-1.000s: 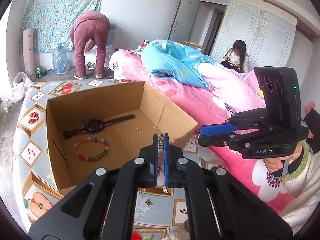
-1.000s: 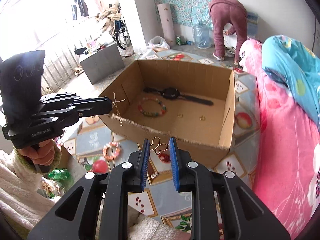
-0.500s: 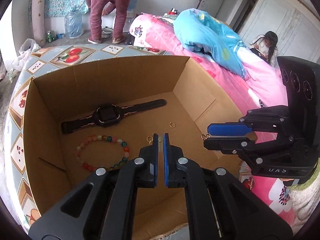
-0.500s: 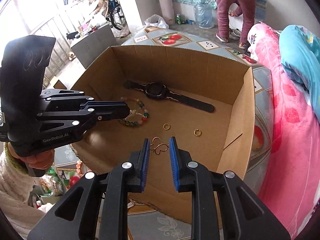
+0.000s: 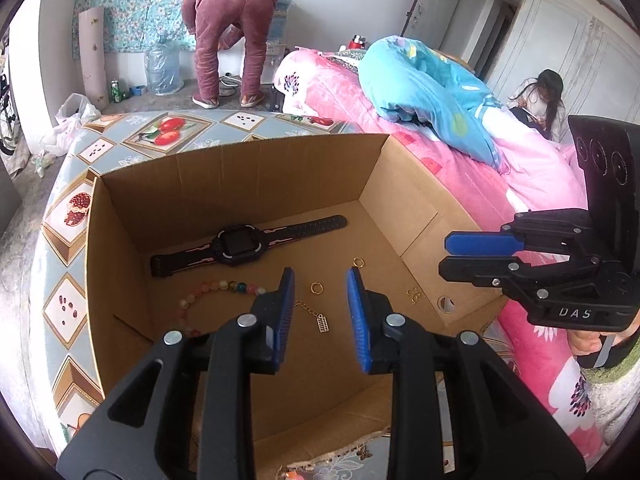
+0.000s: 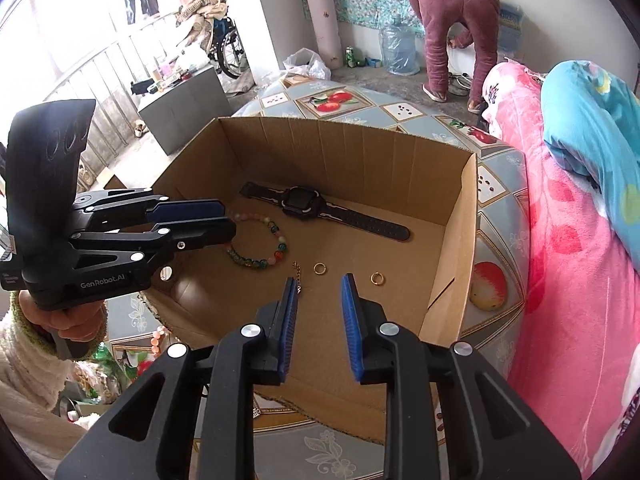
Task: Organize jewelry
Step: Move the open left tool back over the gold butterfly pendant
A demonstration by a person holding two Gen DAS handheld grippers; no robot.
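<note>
Jewelry: a chain (image 5: 308, 312) with a small charm lies on the box (image 5: 240, 184) floor, lower centre of the left view. We judge it light, limp and slippery, best pinched mid-length. Left claw (image 5: 320, 312) and right claw (image 6: 320, 312) both gape, empty.

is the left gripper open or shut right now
Open. In its own wrist view the left gripper has its blue pads spread apart over the cardboard box, with a gold chain lying loose between them.
</note>
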